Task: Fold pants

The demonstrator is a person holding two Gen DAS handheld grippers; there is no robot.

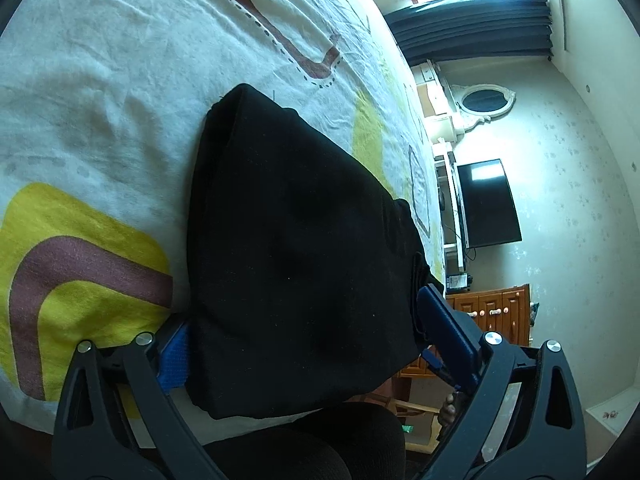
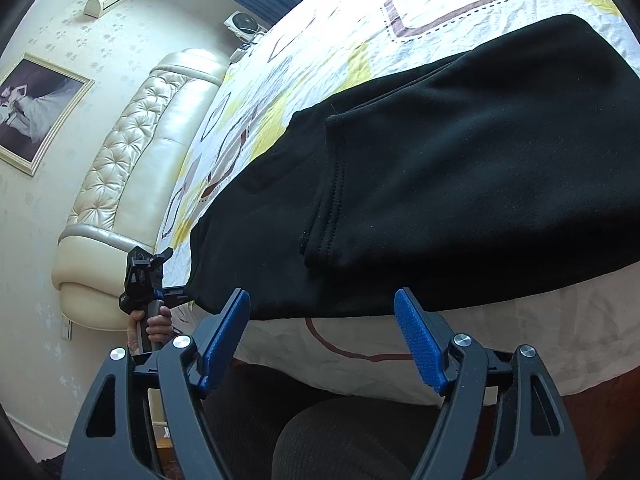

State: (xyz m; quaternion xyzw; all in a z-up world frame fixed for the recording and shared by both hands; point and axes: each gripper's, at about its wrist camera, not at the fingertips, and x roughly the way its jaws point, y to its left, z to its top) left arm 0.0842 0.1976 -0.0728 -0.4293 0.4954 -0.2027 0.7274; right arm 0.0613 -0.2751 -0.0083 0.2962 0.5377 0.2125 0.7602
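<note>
On patterned white bedsheet (image 2: 448, 4), near edge | folded black fleece pants (image 2: 460, 168), long axis along that edge | left gripper (image 1: 304, 340) released, jaws straddling one end | right gripper (image 2: 322, 340) released, just short of hem, nothing held.

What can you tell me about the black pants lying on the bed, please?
The black pants look like soft fleece, folded into a thick stack with a stitched hem across the top layer. They lie flat at the near edge of the patterned bedspread. The left tongs straddle one end; the right tongs stand open just short of the near edge.
</note>
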